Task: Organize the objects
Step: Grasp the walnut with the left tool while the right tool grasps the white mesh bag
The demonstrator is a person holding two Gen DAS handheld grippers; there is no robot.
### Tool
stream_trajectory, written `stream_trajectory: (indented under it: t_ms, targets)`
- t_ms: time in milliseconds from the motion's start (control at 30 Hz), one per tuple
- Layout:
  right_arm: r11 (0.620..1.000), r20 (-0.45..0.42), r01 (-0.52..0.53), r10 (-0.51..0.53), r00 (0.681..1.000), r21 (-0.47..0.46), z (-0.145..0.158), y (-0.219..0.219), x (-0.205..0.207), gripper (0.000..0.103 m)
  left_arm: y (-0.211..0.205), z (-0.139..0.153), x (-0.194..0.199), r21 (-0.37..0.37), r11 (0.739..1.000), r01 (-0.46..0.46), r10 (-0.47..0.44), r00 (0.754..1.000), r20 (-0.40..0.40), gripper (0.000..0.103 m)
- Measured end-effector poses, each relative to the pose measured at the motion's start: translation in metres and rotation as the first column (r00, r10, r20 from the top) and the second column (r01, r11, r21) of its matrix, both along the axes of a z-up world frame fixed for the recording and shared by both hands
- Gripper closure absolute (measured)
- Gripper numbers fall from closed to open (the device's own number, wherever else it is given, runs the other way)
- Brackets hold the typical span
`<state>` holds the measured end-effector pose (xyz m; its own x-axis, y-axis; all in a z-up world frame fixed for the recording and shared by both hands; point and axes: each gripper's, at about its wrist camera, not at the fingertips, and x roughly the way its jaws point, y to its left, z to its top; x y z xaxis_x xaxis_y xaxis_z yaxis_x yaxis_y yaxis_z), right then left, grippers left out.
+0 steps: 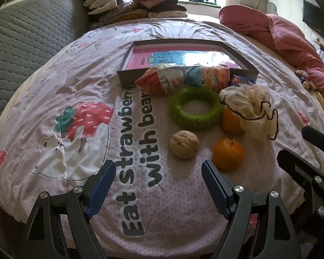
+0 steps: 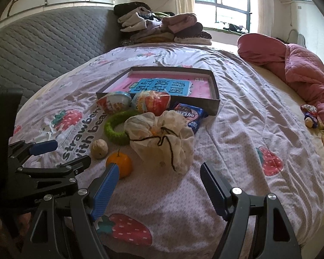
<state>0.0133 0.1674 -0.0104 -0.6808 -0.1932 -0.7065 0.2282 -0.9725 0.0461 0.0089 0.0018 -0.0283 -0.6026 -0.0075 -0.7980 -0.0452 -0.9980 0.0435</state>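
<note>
On the bed sheet lie a walnut (image 1: 184, 144), a near orange (image 1: 227, 154), a second orange (image 1: 232, 120) half under a white drawstring pouch (image 1: 248, 105), a green ring (image 1: 195, 108), two Kinder eggs (image 1: 162, 79) (image 1: 207, 75) and an Oreo pack (image 2: 190, 114). Behind them stands a shallow dark box (image 1: 123, 69) with a pink and blue book inside. My left gripper (image 1: 157, 172) is open and empty, just short of the walnut and near orange. My right gripper (image 2: 159, 174) is open and empty, in front of the pouch (image 2: 162, 138), its left fingertip beside the near orange (image 2: 121, 161).
A pile of folded clothes (image 1: 131, 4) sits at the head of the bed by a grey quilted headboard (image 1: 32, 38). A pink quilt (image 2: 296, 69) is bunched on the right, with small toys (image 2: 310, 116) near it. Bare sheet stretches right of the pouch.
</note>
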Motion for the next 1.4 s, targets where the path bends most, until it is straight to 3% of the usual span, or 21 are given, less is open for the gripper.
stream_trajectory:
  t_ms: [167, 533, 1067, 1400]
  targets:
    - [1.000, 0.002, -0.024, 0.024, 1.000, 0.011, -0.004, -0.006, 0.002, 0.026, -0.002, -0.002, 0.001, 0.009, 1.000, 0.006, -0.007, 1.000, 0.010, 0.021]
    - [0.999, 0.009, 0.039, -0.039, 0.999, 0.010, -0.014, 0.009, -0.010, 0.026, 0.002, -0.012, -0.006, 0.012, 1.000, 0.023, -0.024, 1.000, 0.018, 0.021]
    - [0.998, 0.006, 0.049, -0.049, 0.999, 0.051, -0.036, 0.011, -0.042, 0.026, 0.000, -0.027, -0.034, 0.047, 0.998, 0.036, -0.037, 0.999, 0.014, 0.021]
    - [0.999, -0.005, 0.031, -0.031, 1.000, 0.032, -0.042, 0.012, -0.060, 0.026, -0.003, -0.032, -0.048, 0.114, 0.991, 0.072, -0.072, 0.997, -0.012, 0.023]
